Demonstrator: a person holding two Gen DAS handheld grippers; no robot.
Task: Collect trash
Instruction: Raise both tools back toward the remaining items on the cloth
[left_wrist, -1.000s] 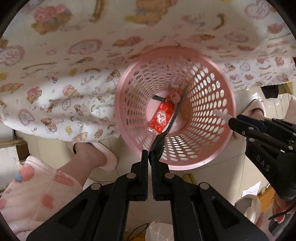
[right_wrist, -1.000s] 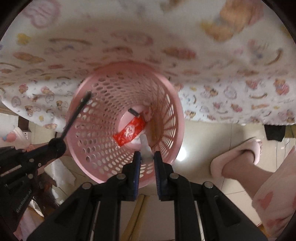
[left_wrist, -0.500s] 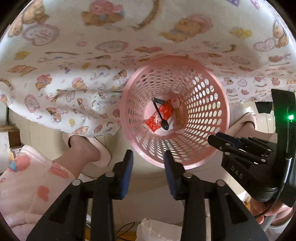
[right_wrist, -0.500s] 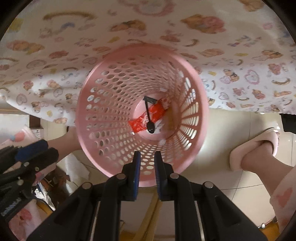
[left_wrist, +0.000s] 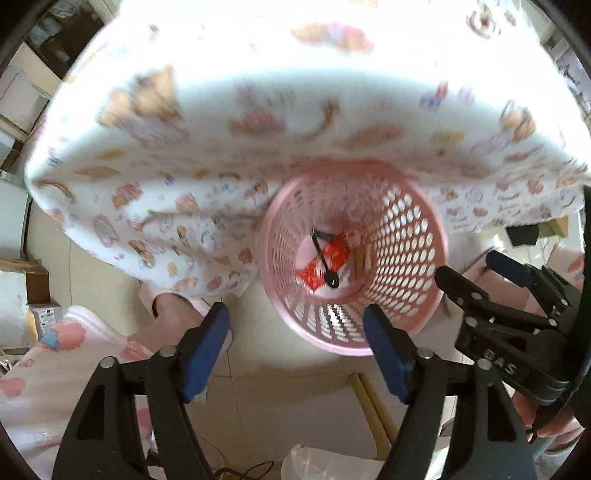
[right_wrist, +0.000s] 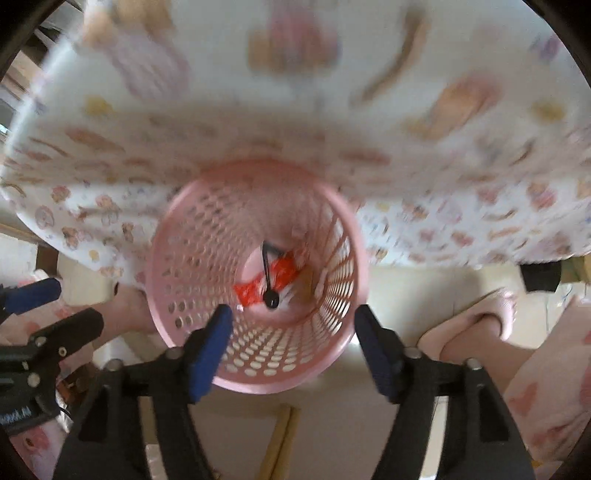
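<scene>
A pink perforated waste basket stands on the floor under the edge of a table with a bear-print cloth. At its bottom lie a red wrapper, a black plastic spoon across it, and some pale scraps. My left gripper is open and empty above the basket's near rim. My right gripper is open and empty above the same rim; it also shows at the right of the left wrist view.
The cloth-covered table overhangs the basket at the far side. The person's slippered feet stand left and right of the basket. Wooden sticks and a plastic bag lie on the floor near me.
My left gripper opened and the black spoon dropped into the basket onto the red wrapper. My right gripper then opened too, and both pulled back upward.
</scene>
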